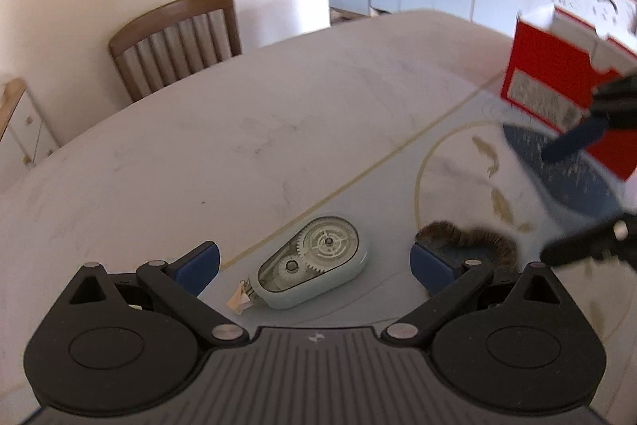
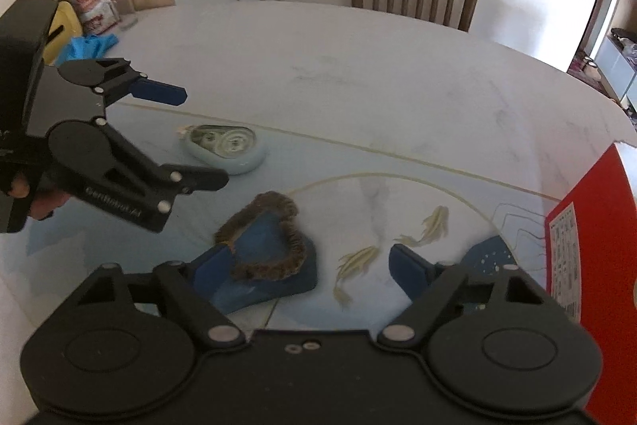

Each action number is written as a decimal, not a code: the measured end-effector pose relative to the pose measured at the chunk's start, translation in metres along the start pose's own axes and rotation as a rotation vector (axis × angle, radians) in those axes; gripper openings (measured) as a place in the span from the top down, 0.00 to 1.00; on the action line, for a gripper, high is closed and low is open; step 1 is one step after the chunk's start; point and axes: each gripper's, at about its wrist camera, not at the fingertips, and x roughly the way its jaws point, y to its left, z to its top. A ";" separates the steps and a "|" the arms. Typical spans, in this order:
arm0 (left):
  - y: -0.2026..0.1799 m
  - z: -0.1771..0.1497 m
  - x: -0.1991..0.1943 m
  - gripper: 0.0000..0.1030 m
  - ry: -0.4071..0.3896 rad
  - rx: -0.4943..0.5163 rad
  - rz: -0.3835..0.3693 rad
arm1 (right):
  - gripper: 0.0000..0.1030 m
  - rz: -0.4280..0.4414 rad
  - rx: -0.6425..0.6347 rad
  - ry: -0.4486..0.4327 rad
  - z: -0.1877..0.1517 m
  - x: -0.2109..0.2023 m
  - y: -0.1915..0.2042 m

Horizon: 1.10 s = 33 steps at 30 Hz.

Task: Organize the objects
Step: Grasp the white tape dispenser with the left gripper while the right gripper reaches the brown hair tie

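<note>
On the table [image 1: 278,130] the tape dispenser [image 1: 314,261] lies flat between the spread, empty fingers of the left gripper [image 1: 314,263], so the reach for it looks under way. Next: lower and close across its body. The right gripper [image 2: 310,265], also open, hangs over the fur-edged blue slipper [image 2: 270,257], beside the red box [image 2: 597,234].
</note>
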 end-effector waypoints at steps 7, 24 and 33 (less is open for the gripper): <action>0.001 -0.002 0.024 0.01 0.043 0.083 -0.033 | 0.31 -0.003 0.010 0.043 0.005 0.023 -0.007; 0.014 -0.001 0.032 0.21 0.038 0.027 -0.115 | 0.67 0.039 -0.032 0.066 0.007 0.039 0.002; 0.008 0.001 0.030 0.31 0.046 0.010 -0.105 | 0.84 0.019 -0.080 0.060 0.009 0.040 0.009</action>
